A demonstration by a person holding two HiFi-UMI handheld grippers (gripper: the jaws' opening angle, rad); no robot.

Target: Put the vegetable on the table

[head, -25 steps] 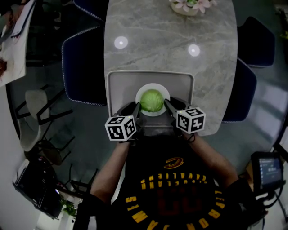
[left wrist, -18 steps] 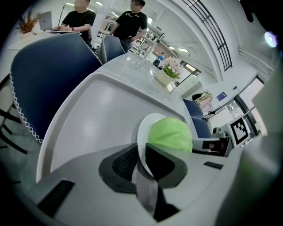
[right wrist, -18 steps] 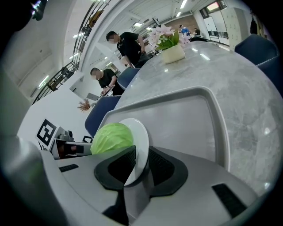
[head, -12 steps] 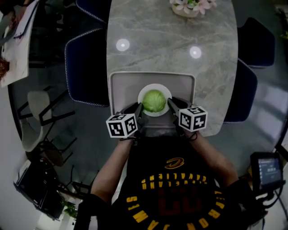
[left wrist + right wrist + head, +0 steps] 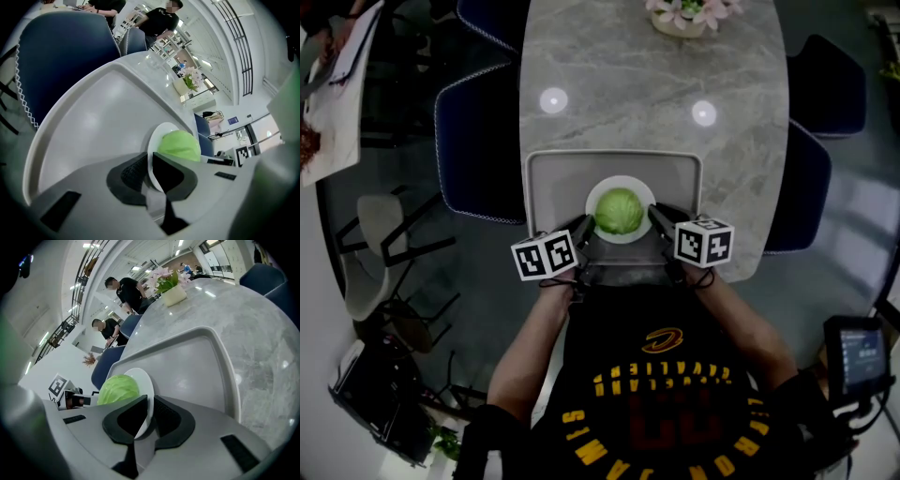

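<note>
A round green cabbage (image 5: 619,210) lies on a small white plate (image 5: 621,180), which rests on a grey tray (image 5: 553,178) at the near end of the marble table (image 5: 647,84). My left gripper (image 5: 584,225) is at the plate's left side and my right gripper (image 5: 656,216) at its right side. In the left gripper view the plate's rim (image 5: 157,136) stands between the left gripper's (image 5: 150,171) pads, with the cabbage (image 5: 178,145) just beyond. In the right gripper view the right gripper's (image 5: 146,416) jaws are closing on the plate's rim (image 5: 143,380), beside the cabbage (image 5: 118,389).
A pot of flowers (image 5: 682,14) stands at the table's far end. Dark blue chairs (image 5: 478,131) (image 5: 806,187) flank the table on both sides. People (image 5: 125,291) sit at another table in the background. The tray's raised rim (image 5: 225,376) runs to the right of the plate.
The left gripper's marker cube has shifted a little to the left and tilted. The right gripper has edged in at the plate's rim. Plate, cabbage and tray have stayed in place.
</note>
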